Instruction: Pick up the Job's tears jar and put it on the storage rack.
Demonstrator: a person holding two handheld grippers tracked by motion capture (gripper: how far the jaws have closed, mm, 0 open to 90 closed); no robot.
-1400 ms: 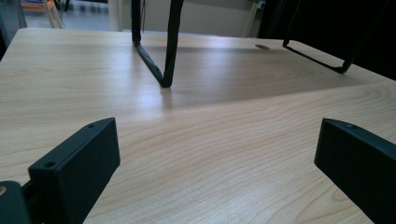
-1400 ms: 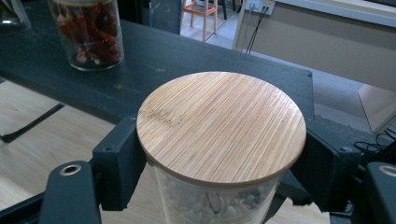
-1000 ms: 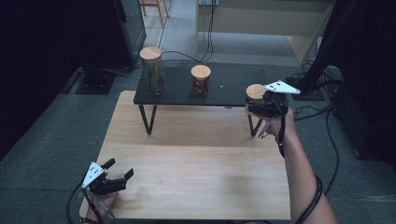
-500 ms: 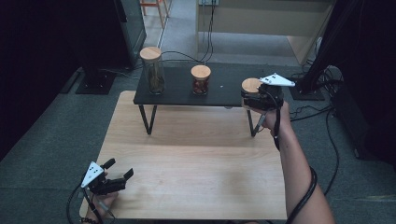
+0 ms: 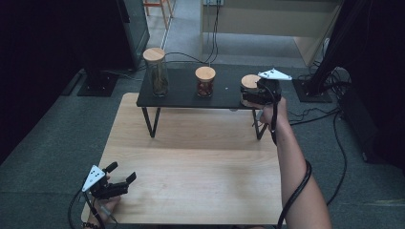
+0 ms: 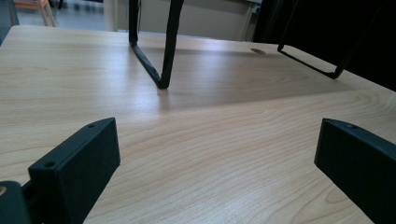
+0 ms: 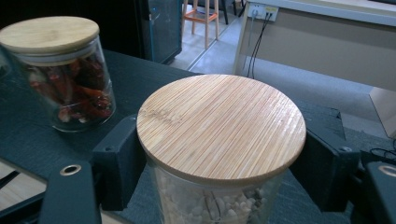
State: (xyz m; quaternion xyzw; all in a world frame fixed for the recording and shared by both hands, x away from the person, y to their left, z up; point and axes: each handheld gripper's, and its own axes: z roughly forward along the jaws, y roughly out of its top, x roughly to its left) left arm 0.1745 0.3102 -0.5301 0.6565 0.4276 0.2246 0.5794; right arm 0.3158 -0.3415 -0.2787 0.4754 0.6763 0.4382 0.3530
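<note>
Grey carpet surrounds the pale wooden worktop [image 5: 191, 162] where we sit, and a low black shelf [image 5: 181, 93] on thin metal legs stands across its far edge.

We hold the white-filled jar [image 7: 219, 196] in our right claw [image 5: 255, 93], at the right end of that shelf. It is a clear glass jar, round, packed with small white pieces, and capped by a flat bamboo lid [image 7: 222, 126] with fine straight grain, wider than the glass below it. In the right gripper view the two black jaws stand on either side of the glass just under the lid's rim, pressed to it left and right, so the claw is clamped on the jar. In the high view the jar [image 5: 249, 85] shows just left of the claw's body, with the grey three-cornered plate above.

Nearest to it on the shelf stands the jar of red dried pieces [image 7: 70, 88], also bamboo-lidded, near but apart from ours; in the high view it sits at the shelf's middle [image 5: 205, 82]. Farther left is the tall jar [image 5: 156, 71] with brownish contents, at the shelf's left end. Nothing lies between our jar and the red one except bare black shelf top.

Our left claw [image 5: 122, 174] rests at the near left corner of the worktop, well apart from all the jars. Its jaws stand wide apart with nothing between them, only bare wood and the shelf legs [image 6: 161, 56] ahead.
</note>
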